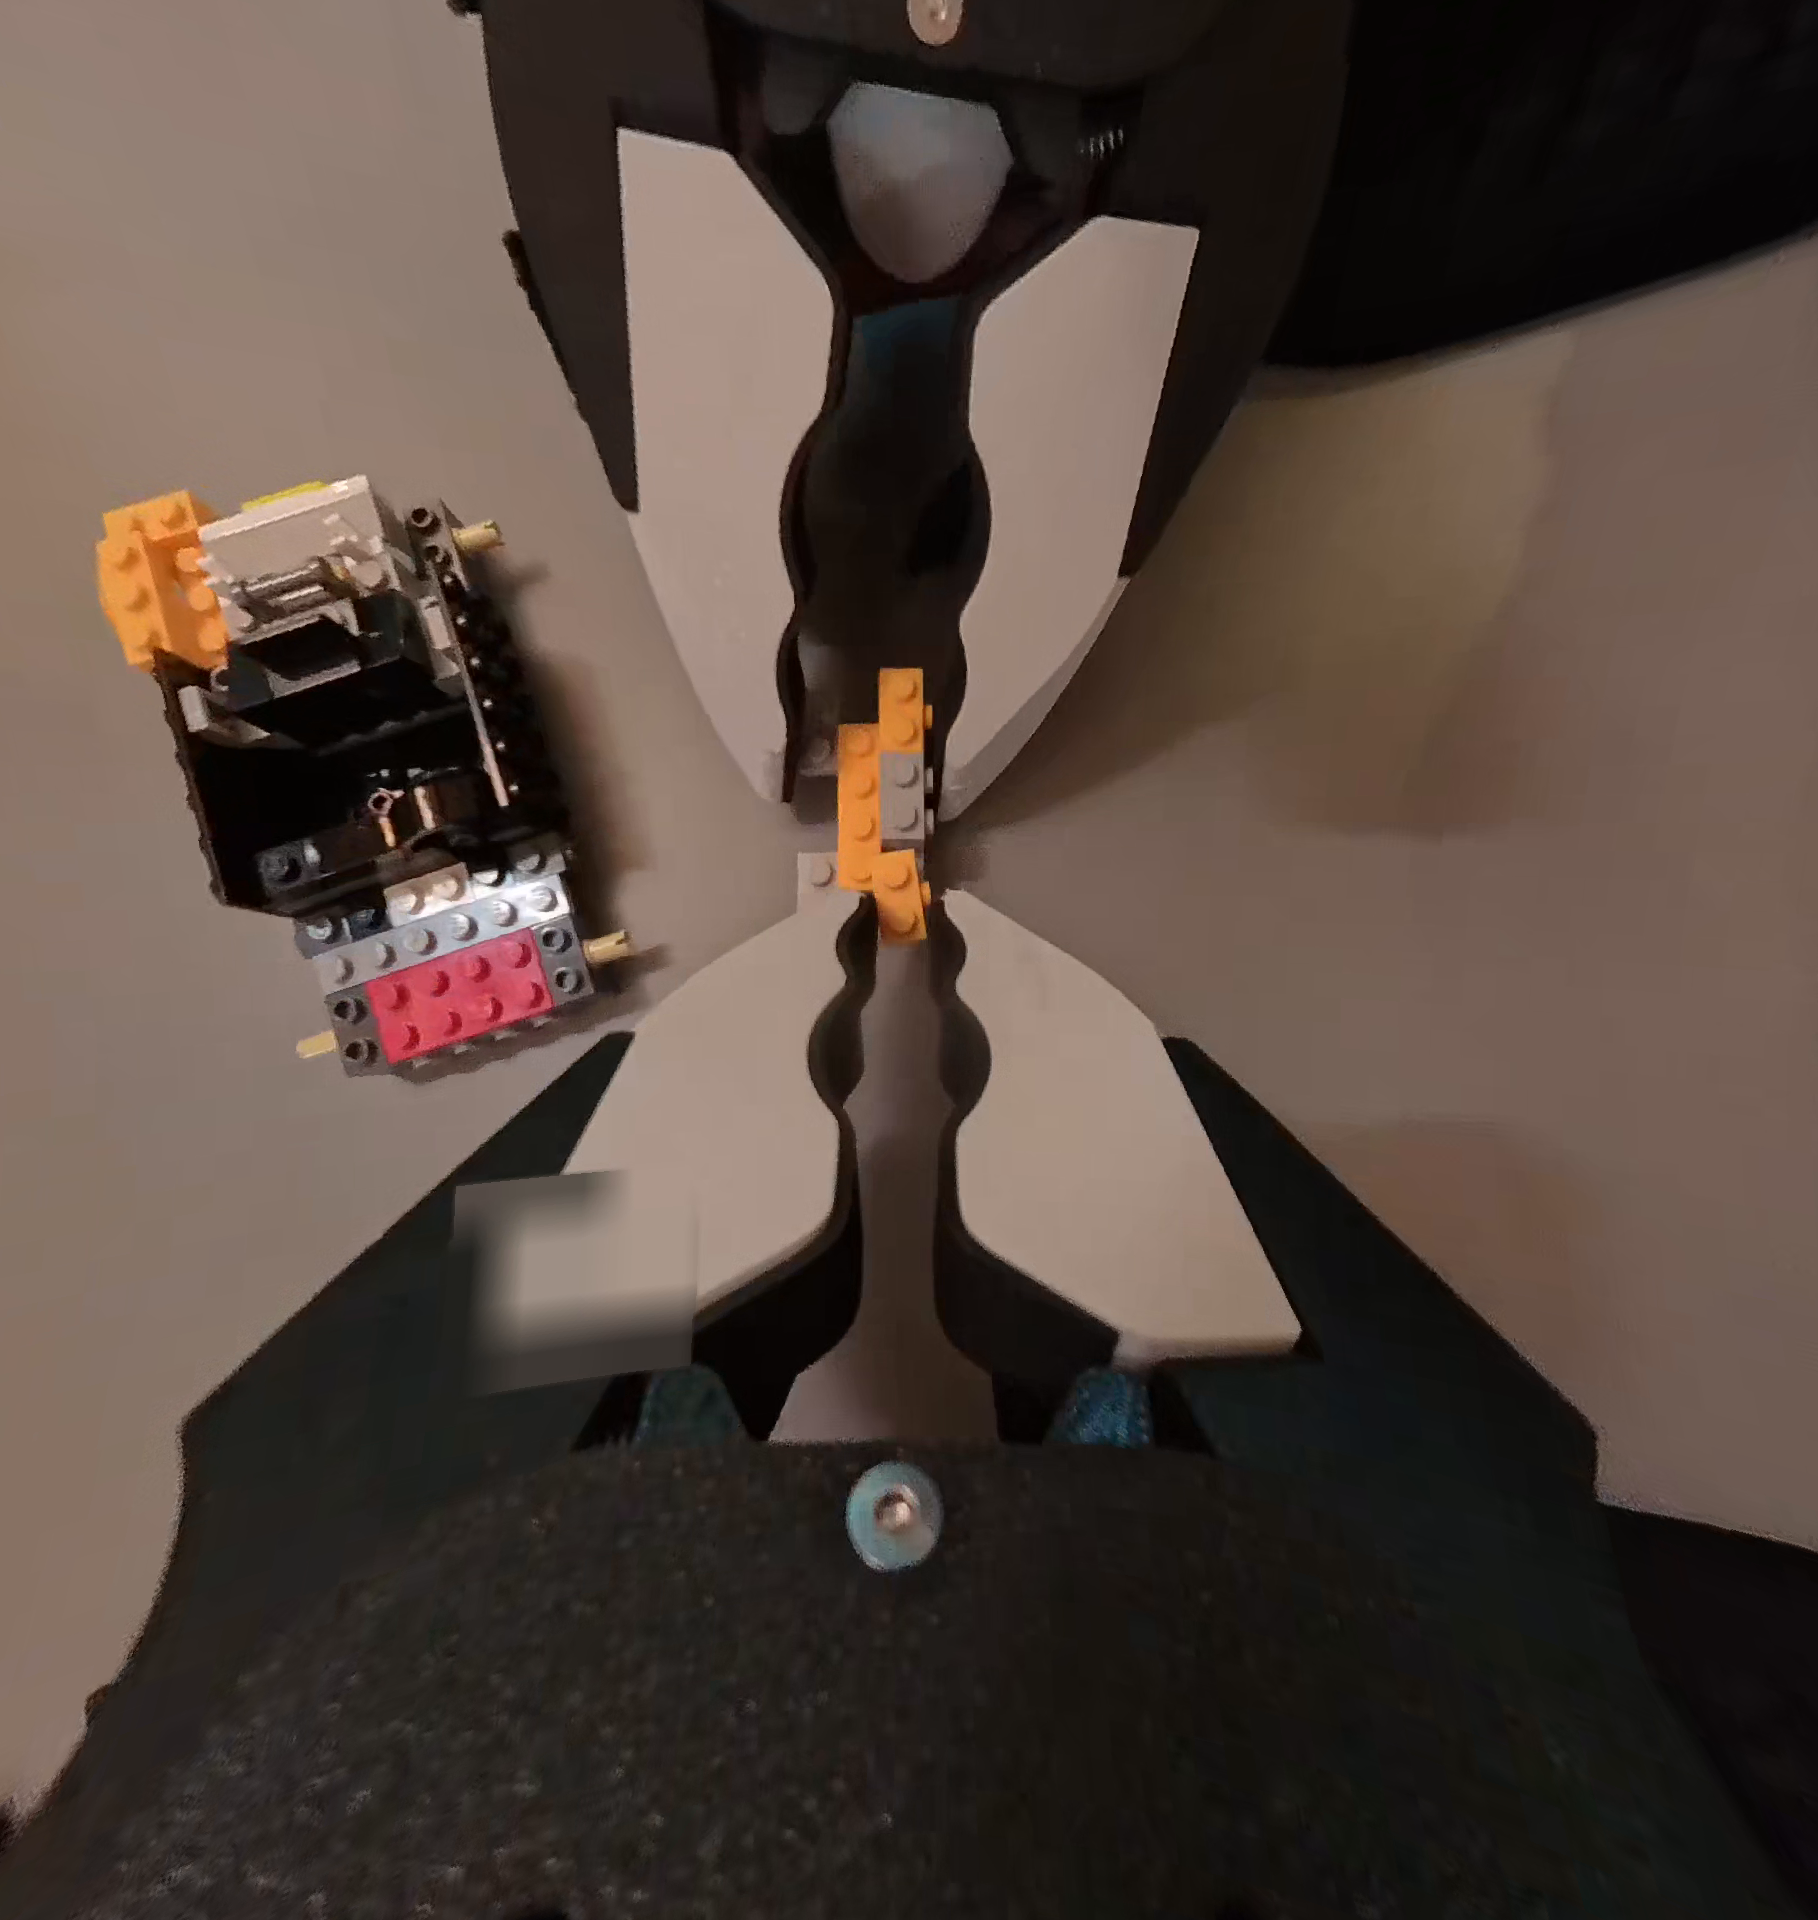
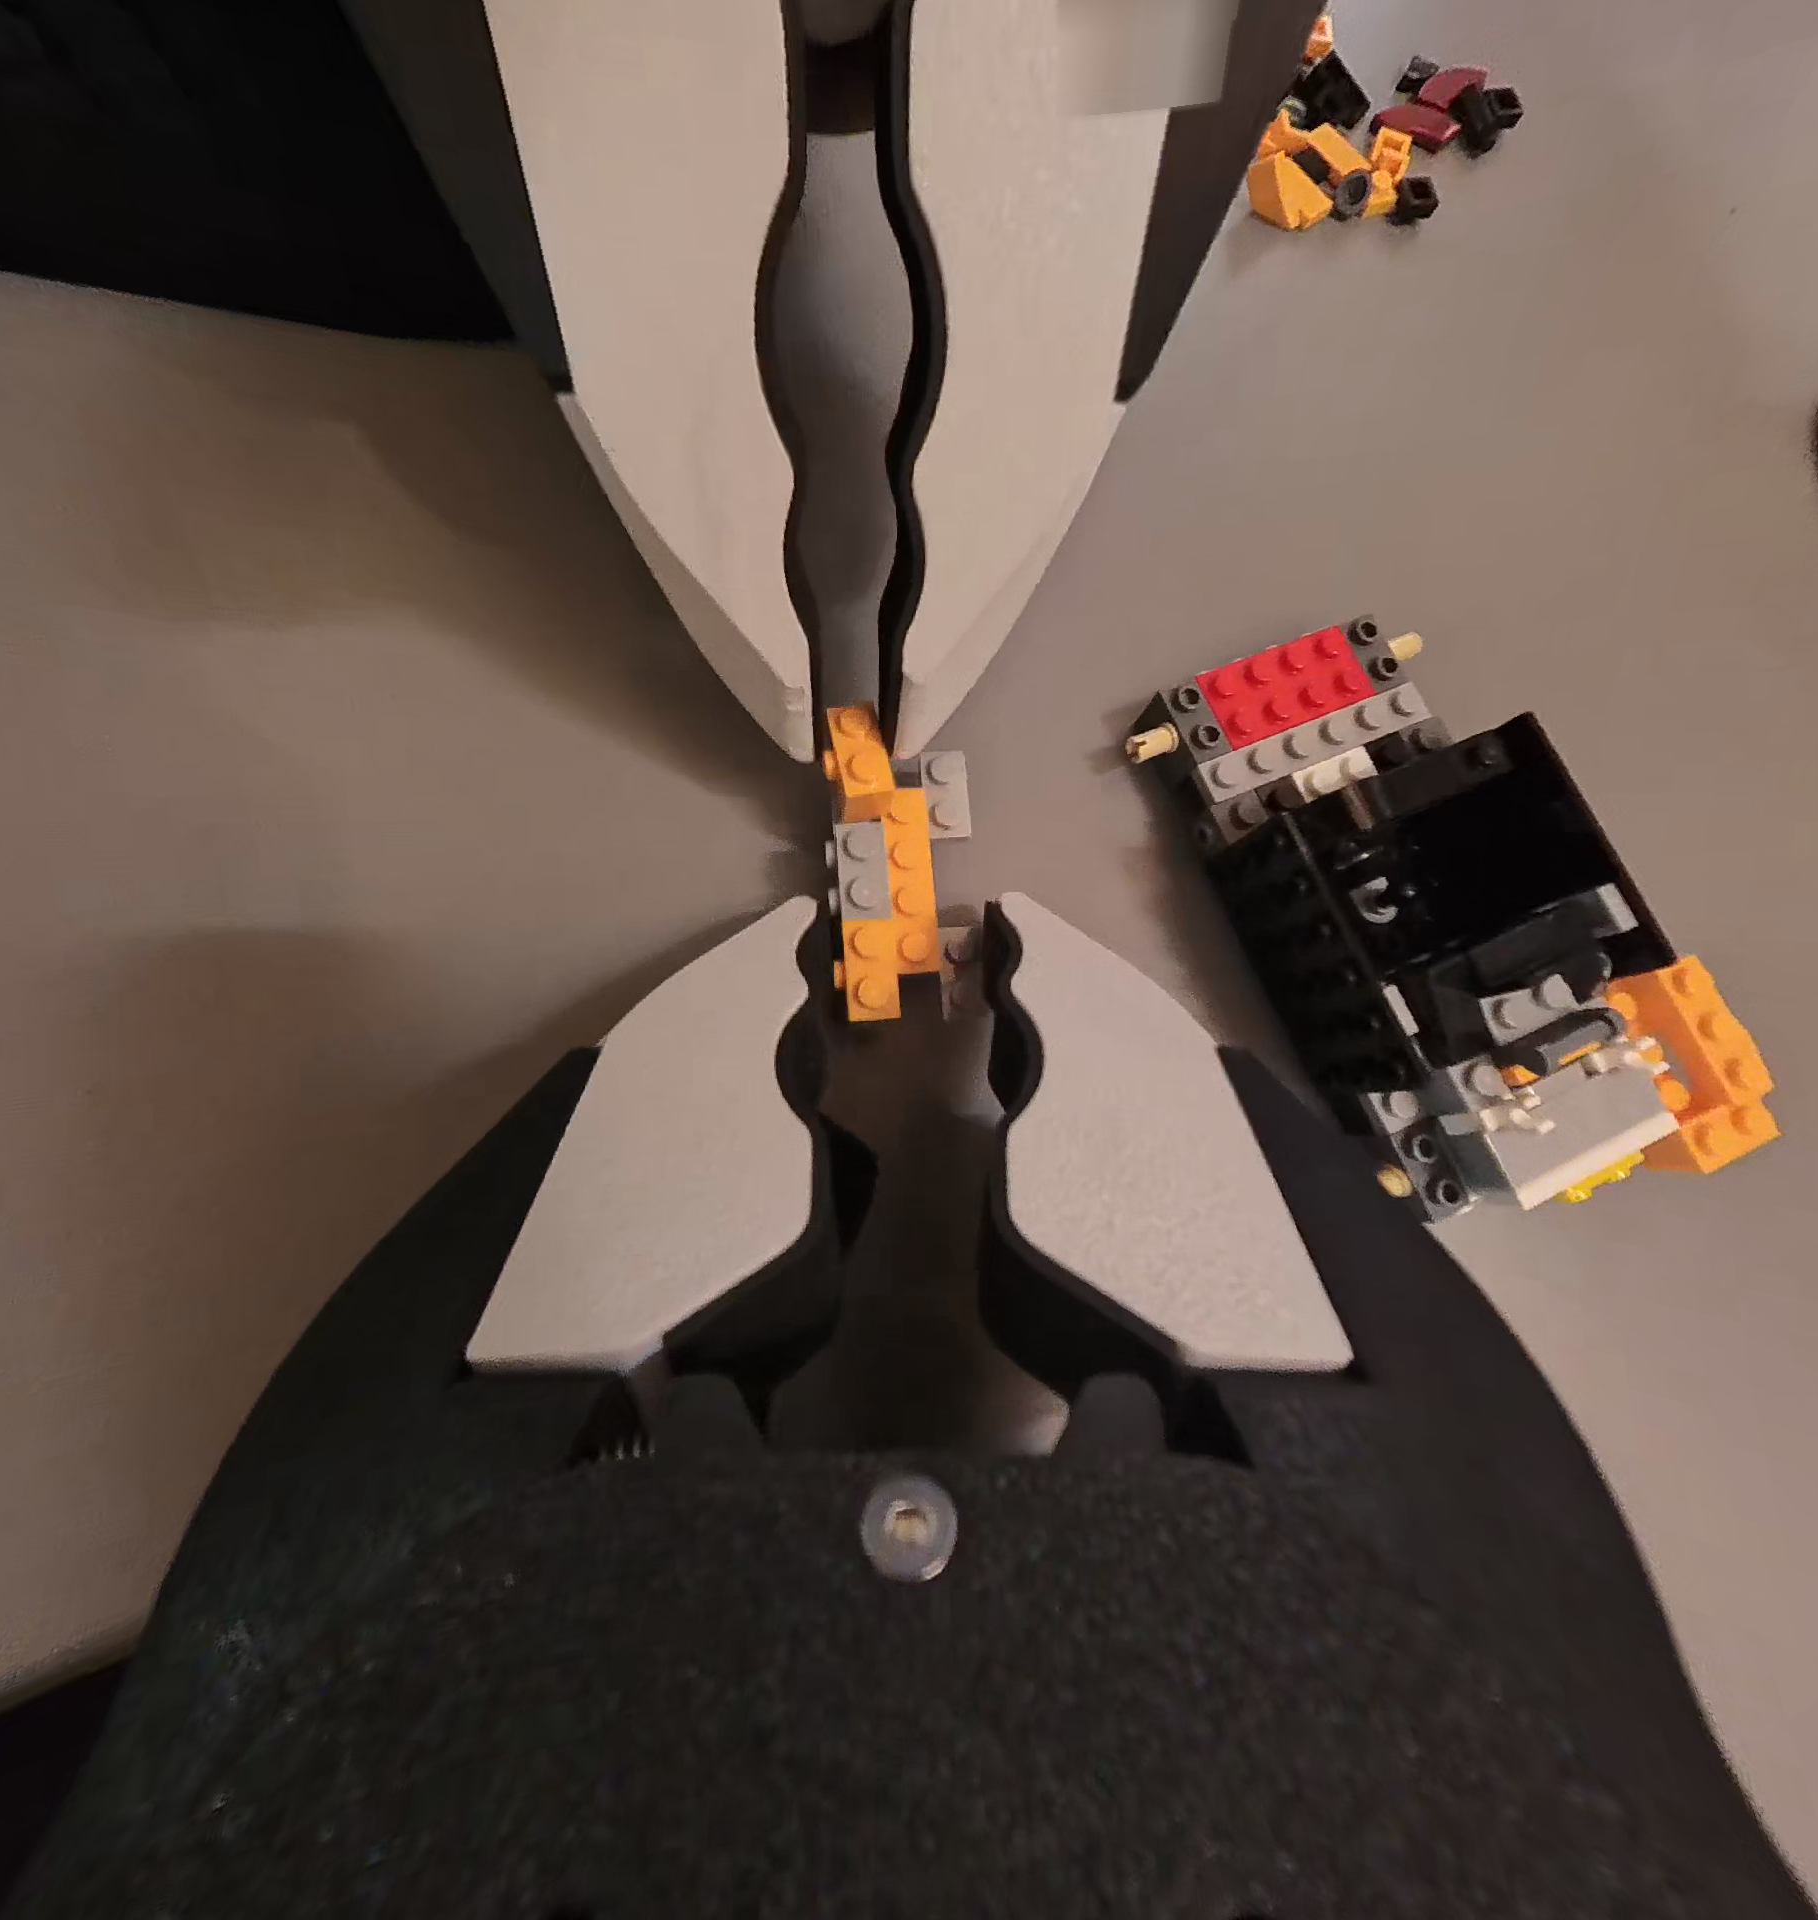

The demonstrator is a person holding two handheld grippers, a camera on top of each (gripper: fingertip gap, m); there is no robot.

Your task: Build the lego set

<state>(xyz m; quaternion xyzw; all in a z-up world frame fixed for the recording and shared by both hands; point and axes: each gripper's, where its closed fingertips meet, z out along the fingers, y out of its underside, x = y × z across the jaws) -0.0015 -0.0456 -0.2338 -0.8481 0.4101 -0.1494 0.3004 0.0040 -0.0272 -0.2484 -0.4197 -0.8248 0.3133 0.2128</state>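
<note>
table (image 2: 365,623): grey surface, it carries everything; the work is done low over it, i think so that a dropped brick does not go far.
model (image 2: 1435,925): the big black, grey, red and orange build lies on the table near the strip, apart from both grippers. i judge it is put aside until the small part is ready.
left gripper (image 1: 889,914): it comes from one end of the strip. its fingers stand narrow around the orange end brick; they seem to pinch it, but contact on both sides i cannot tell for sure.
right gripper (image 2: 900,961): it comes from the opposite end of the strip, tip to tip with the left one. in its own view the gap is wider than the orange end, and one finger is beside a small grey plate; whether it really clamps, i cannot tell.
strip (image 2: 884,873): small orange and grey sub-assembly, studs up, between the two grippers. held from both ends probably to keep it steady while bricks are pressed together.
loose bricks (image 2: 1372,145): small pile of orange, black and dark red pieces, far from the strip, beyond the model; it looks like the stock for later steps.
</note>
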